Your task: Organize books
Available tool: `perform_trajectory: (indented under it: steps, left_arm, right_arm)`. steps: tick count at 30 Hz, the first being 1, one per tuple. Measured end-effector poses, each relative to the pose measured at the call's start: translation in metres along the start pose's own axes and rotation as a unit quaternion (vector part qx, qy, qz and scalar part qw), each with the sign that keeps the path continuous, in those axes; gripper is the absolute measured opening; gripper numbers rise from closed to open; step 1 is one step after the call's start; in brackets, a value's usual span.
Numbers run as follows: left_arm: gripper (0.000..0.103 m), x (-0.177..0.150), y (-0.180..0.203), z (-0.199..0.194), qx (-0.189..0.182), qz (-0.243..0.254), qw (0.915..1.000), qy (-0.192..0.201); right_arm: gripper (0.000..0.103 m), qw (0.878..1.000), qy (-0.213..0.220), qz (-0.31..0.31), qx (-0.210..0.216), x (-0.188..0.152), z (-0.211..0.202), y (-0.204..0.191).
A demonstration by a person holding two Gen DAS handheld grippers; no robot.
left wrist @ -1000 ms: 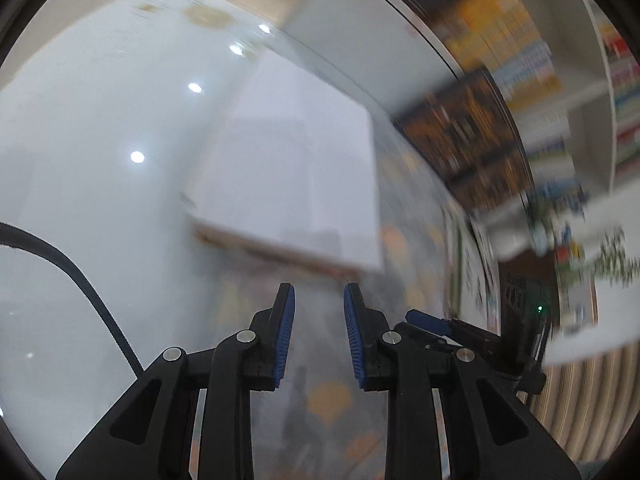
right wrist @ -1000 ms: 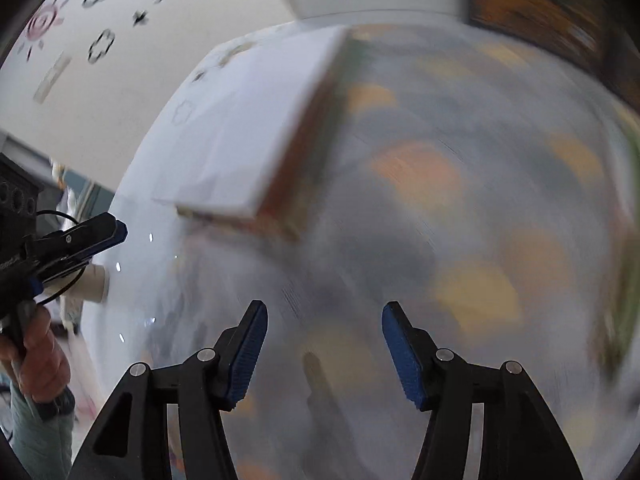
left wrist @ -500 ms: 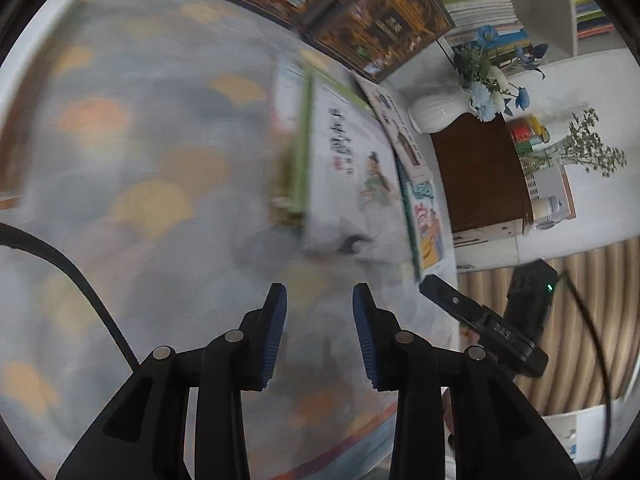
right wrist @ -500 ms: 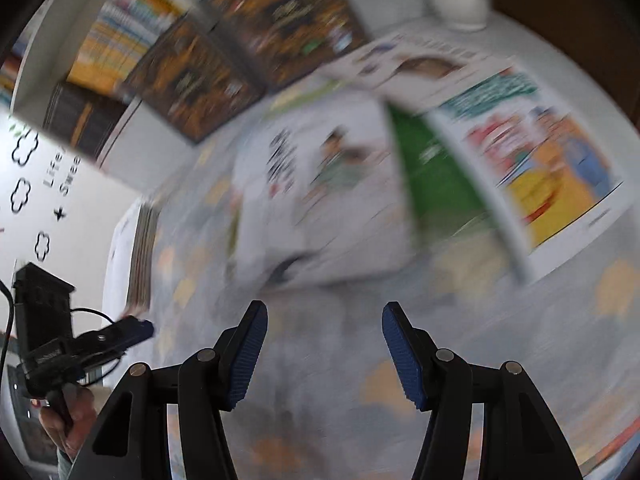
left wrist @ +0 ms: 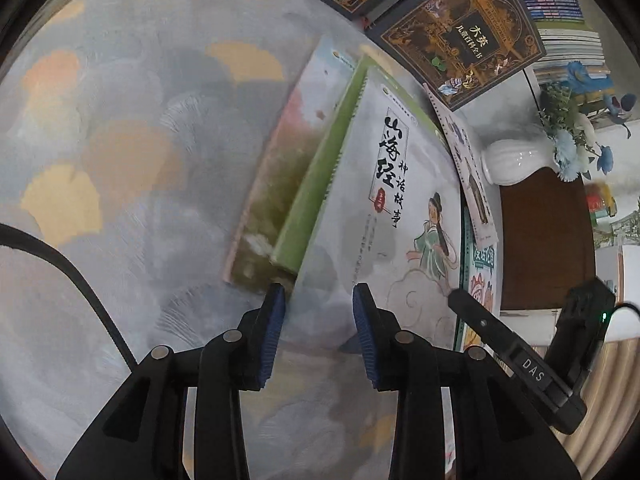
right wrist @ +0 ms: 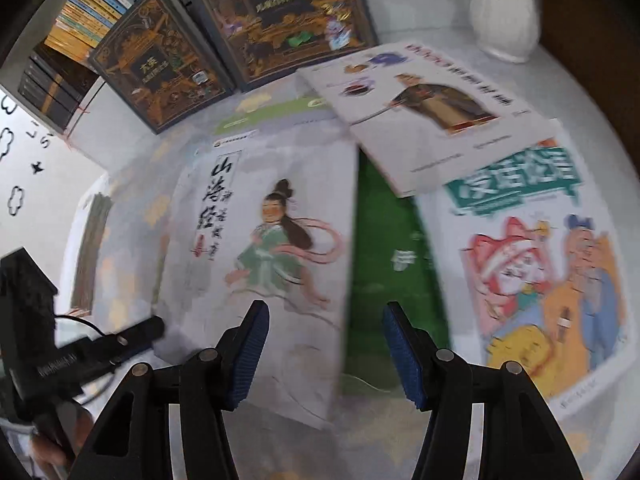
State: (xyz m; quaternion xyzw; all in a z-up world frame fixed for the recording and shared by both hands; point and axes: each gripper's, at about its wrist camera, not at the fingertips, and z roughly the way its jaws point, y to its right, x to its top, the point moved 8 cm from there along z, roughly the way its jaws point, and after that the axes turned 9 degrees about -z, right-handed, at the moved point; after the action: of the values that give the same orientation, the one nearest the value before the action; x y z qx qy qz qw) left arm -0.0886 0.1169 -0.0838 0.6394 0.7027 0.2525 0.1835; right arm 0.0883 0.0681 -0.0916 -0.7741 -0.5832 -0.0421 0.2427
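A pale book with black calligraphy and a girl in green (left wrist: 384, 216) (right wrist: 264, 240) lies on top of a green-spined book (left wrist: 320, 184), with more picture books overlapping to its right: one with a red and yellow cartoon (right wrist: 544, 280) and one with a robed man (right wrist: 432, 108). My left gripper (left wrist: 318, 312) is open and empty, its tips just above the pale book's near left corner. My right gripper (right wrist: 326, 328) is open and empty, over the pale book's lower right edge. Each gripper shows in the other's view, the right (left wrist: 516, 356) and the left (right wrist: 80, 352).
Two dark ornate books (right wrist: 224, 36) lean against a shelf of books (right wrist: 84, 16) at the back. A white vase (right wrist: 504, 12) with blue flowers (left wrist: 572, 136) stands at the back right. A stack of books (right wrist: 90, 248) lies far left on the patterned tablecloth (left wrist: 120, 152).
Both grippers swung from the white book stack on the left to the spread of picture books, then moved closer to the pale book. The left jaws have opened a little wider.
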Motion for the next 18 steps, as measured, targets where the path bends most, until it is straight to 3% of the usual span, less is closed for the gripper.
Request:
perform_trajectory:
  steps: [2, 6, 9, 12, 18]
  left_arm:
    - [0.032, -0.007, 0.004, -0.001, 0.001, 0.003, 1.0000, 0.006]
    - [0.036, -0.027, 0.013, -0.007, 0.004, 0.019, 0.9997, 0.017]
    - [0.037, -0.050, 0.013, -0.012, 0.006, 0.021, 0.9996, 0.016]
    - [0.037, -0.079, 0.008, -0.016, 0.000, 0.017, 0.9998, 0.008]
    - [0.037, -0.147, -0.018, -0.017, 0.028, 0.026, 0.9992, -0.015]
  right_arm:
    - [0.056, 1.000, -0.009, -0.010, 0.019, -0.005, 0.001, -0.006]
    - [0.058, 0.998, -0.004, -0.055, -0.018, -0.014, -0.009, -0.011]
    - [0.058, 0.998, -0.024, -0.053, -0.007, -0.027, -0.012, -0.007]
    - [0.058, 0.998, -0.033, -0.057, 0.005, -0.048, -0.024, -0.006]
    - [0.060, 0.990, -0.079, -0.117, -0.011, -0.105, -0.033, -0.019]
